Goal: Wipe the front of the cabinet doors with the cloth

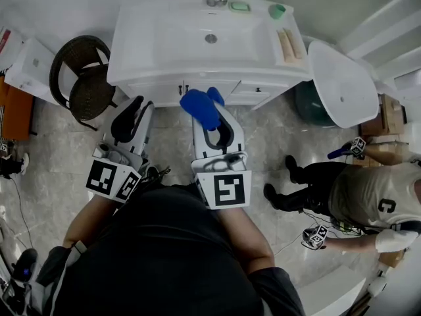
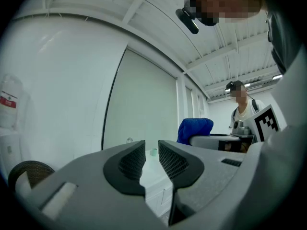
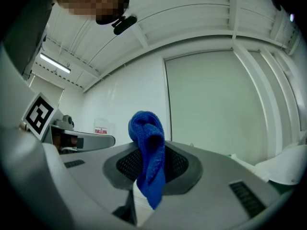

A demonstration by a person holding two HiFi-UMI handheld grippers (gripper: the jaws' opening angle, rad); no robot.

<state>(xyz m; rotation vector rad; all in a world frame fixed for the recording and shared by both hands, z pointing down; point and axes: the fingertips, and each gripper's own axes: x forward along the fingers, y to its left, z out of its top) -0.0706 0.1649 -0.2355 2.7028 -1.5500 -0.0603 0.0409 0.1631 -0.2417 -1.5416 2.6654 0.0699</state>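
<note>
We find the scene evenly bright, and the long white ceiling strip lamp (image 3: 54,63) seems to be one source. The glossy white rectangular washbasin top (image 1: 171,35) is nearly washed out, with soft shadow under its front edge. Both gripper views bow straight lines and blacken at the corners (a fisheye ring). The folded blue terry cloth (image 3: 147,152) is sharp.

Marbled floor (image 1: 289,133) — wicker chair (image 1: 89,91), vanity cabinet (image 1: 164,45)
</note>
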